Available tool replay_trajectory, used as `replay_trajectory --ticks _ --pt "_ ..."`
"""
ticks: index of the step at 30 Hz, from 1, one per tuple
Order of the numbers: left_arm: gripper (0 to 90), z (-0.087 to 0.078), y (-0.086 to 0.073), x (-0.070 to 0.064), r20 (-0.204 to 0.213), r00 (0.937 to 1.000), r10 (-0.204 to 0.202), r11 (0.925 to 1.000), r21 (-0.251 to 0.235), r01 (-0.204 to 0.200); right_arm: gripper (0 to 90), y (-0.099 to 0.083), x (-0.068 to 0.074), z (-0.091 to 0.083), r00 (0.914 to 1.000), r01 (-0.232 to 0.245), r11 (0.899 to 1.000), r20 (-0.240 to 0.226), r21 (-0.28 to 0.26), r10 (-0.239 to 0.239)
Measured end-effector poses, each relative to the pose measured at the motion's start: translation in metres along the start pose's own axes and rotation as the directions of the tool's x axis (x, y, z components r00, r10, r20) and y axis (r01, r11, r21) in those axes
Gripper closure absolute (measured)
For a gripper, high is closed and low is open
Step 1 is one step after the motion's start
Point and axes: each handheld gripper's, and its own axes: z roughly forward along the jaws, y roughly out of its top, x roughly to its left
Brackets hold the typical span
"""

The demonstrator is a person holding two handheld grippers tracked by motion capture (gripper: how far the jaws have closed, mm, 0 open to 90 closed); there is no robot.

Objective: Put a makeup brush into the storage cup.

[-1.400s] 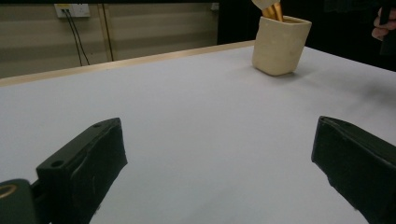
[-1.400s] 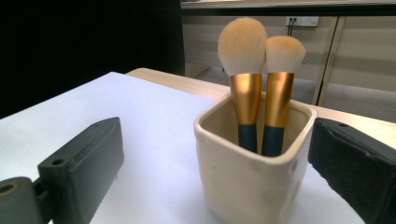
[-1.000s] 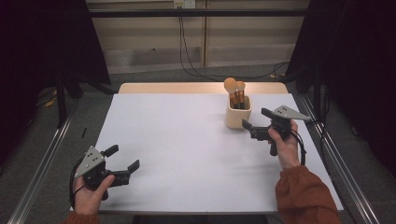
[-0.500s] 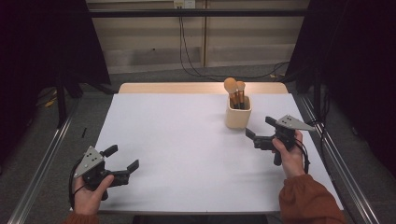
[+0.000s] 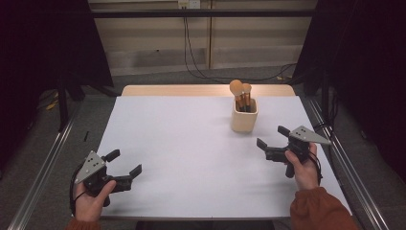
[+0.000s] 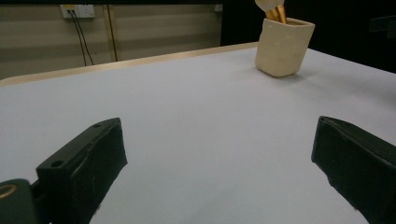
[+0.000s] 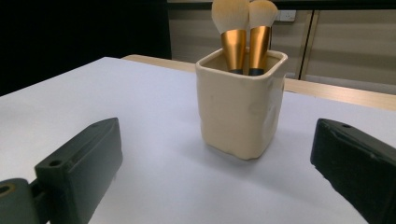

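A cream square cup (image 5: pixel 244 119) stands on the white table (image 5: pixel 191 143) at the back right, with two makeup brushes (image 5: pixel 241 91) upright in it, gold ferrules and tan tips. My right gripper (image 5: pixel 269 136) hovers open just right of and nearer than the cup, jaws pointing left toward it, nothing between them. In the right gripper view the cup (image 7: pixel 240 107) and brushes (image 7: pixel 240 28) sit close ahead of the right gripper (image 7: pixel 215 140). My left gripper (image 5: pixel 127 161) rests open near the front left corner, holding nothing. The cup (image 6: pixel 282 46) appears far off past the left gripper (image 6: pixel 217 140).
A wooden strip (image 5: pixel 182 90) runs along the table's far edge. Metal rails (image 5: pixel 45 167) flank both sides on the floor. Cables (image 5: pixel 201 62) hang from a wall socket behind. Dark curtains stand at both sides.
My right gripper has drawn back from the cup toward the near edge and sunk a little. The left gripper and the cup have stayed put.
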Motion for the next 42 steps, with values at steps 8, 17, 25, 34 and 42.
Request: replay_trajectory --ticks 8,17,25,34,42 --pt "2.9 -0.001 0.000 0.000 0.000 1.0000 0.000 1.0000 0.000 0.000 1.8 -0.009 0.001 -0.014 0.9999 0.002 1.000 0.012 0.004 -0.002" --pt "2.9 -0.001 0.000 -0.001 -0.001 1.0000 0.001 1.0000 0.000 -0.001 1.4 -0.015 0.002 -0.026 0.9997 0.001 1.000 0.024 0.013 -0.001" --pt "2.9 -0.003 -0.001 -0.001 -0.003 0.9997 -0.026 0.9996 -0.012 0.026 1.4 -0.020 0.004 -0.035 0.9995 -0.004 1.000 0.032 0.004 0.004" --pt "2.9 -0.005 -0.001 -0.001 -0.009 0.9997 -0.022 0.9997 -0.012 0.022 1.4 -0.028 0.004 -0.044 0.9993 -0.005 1.000 0.036 0.008 0.005" --pt "2.8 -0.004 -0.001 -0.001 -0.009 0.9997 -0.021 0.9997 -0.010 0.021 1.4 -0.032 0.000 -0.050 0.9983 -0.018 1.000 0.056 0.006 0.017"
